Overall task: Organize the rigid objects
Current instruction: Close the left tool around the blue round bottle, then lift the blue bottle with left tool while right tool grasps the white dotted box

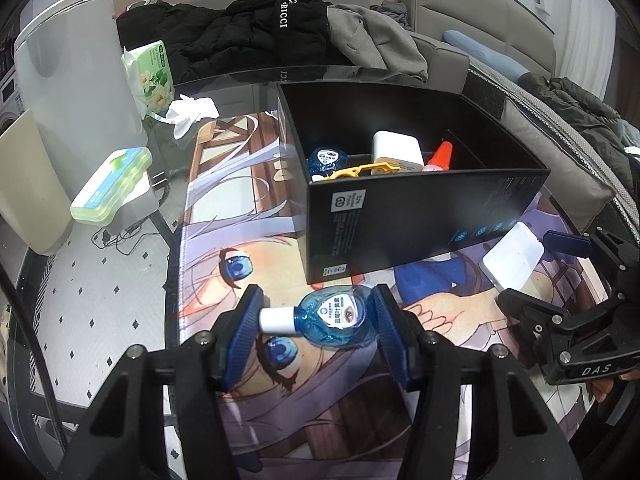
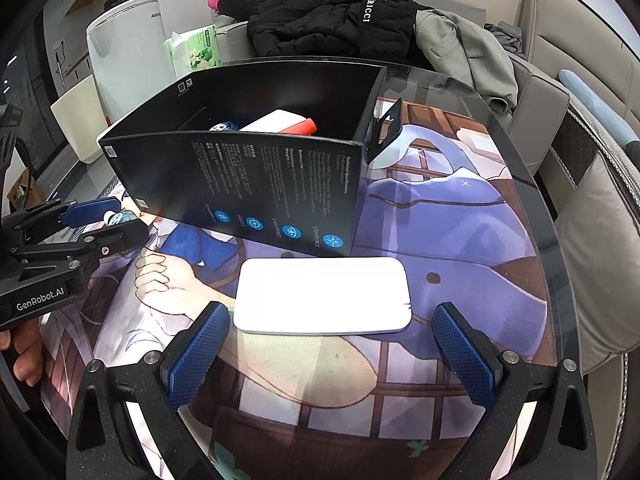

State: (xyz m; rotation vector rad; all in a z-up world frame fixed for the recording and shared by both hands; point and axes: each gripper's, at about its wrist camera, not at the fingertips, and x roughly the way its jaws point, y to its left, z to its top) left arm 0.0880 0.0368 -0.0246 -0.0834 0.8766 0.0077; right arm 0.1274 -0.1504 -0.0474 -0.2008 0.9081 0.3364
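Observation:
A small blue bottle [image 1: 336, 320] with a white cap lies sideways on the printed mat. My left gripper [image 1: 316, 297] is shut on it, one pad on the cap and the other on the base; the right wrist view shows this gripper [image 2: 108, 216] at the far left. The black open box [image 1: 420, 208] stands just behind, holding another blue bottle [image 1: 326, 160], a white block [image 1: 396, 148], a red-capped tube [image 1: 440, 156] and a yellow tool [image 1: 360, 170]. My right gripper [image 2: 332, 309] stands open just short of a flat white case [image 2: 324, 296] lying on the mat in front of the box [image 2: 240, 176].
The mat [image 2: 460, 240] covers a round glass table [image 2: 532, 184]. At the far left are a green tissue pack [image 1: 150, 76], a crumpled tissue [image 1: 192, 112] and a green case [image 1: 112, 184]. A white appliance [image 1: 72, 72] stands beyond the edge. Coats [image 1: 260, 32] lie on a sofa behind.

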